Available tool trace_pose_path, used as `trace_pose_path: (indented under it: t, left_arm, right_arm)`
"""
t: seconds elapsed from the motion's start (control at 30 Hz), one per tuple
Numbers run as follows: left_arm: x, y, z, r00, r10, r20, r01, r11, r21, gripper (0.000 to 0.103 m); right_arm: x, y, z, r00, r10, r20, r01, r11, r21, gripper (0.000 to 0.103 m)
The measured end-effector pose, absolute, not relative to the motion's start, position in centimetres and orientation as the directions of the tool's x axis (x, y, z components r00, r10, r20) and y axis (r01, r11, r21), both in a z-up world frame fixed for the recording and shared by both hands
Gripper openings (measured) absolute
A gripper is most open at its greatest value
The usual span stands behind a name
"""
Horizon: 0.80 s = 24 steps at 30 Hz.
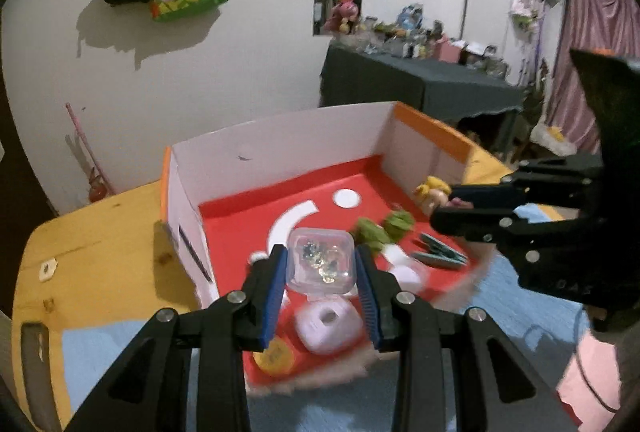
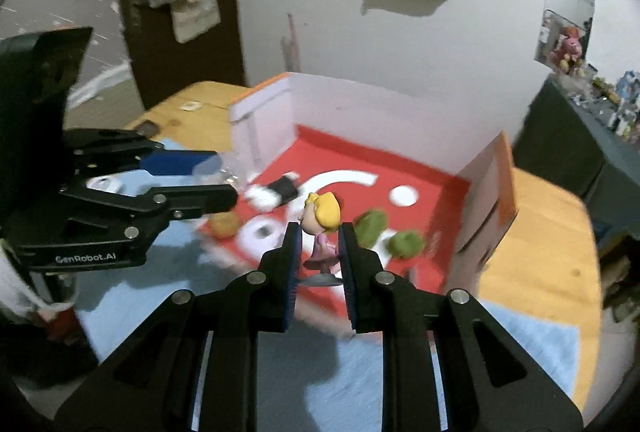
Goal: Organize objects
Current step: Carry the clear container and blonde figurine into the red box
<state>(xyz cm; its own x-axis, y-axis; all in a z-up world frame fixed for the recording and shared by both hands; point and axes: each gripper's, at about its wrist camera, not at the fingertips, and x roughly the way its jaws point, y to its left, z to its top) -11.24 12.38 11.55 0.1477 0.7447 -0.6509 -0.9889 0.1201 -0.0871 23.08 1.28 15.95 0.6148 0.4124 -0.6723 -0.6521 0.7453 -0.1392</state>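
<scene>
Clear plastic case [image 1: 321, 259] is clamped by the left hand-held gripper [image 1: 322, 274]; a blonde figurine [image 2: 321, 232] is pinched by the right hand-held gripper [image 2: 320, 256], above the red-floored box [image 2: 424, 168]

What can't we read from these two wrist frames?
- Left wrist: the contents of the clear case held in the left gripper are too small to identify.
- Left wrist: the figurine is half hidden behind the right gripper.
- Right wrist: the figurine's base is hidden by the fingers.
- Both: the box's near edge and the white roll are motion-blurred.
</scene>
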Motion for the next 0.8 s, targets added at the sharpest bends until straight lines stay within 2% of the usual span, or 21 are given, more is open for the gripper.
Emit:
trace_pose_path:
  t: [0.37,0.8]
  left_arm:
    - [-12.0,21.1,8.6,0.097,0.653,-0.751,-0.995,0.072,-0.067,0.036]
    - [-12.3,25.2,5.2,0.107,0.547,-0.83,-0.994,0.027,-0.11,0.036]
  right_arm:
    - [33.1,4.2,14.1,0.595,0.214,-0.775,-0.558,0.804,-0.206,0.018]
    - [38.7,5.2,9.7,0.509,0.071,-0.858,-0.517,0.822,-0.239,0.018]
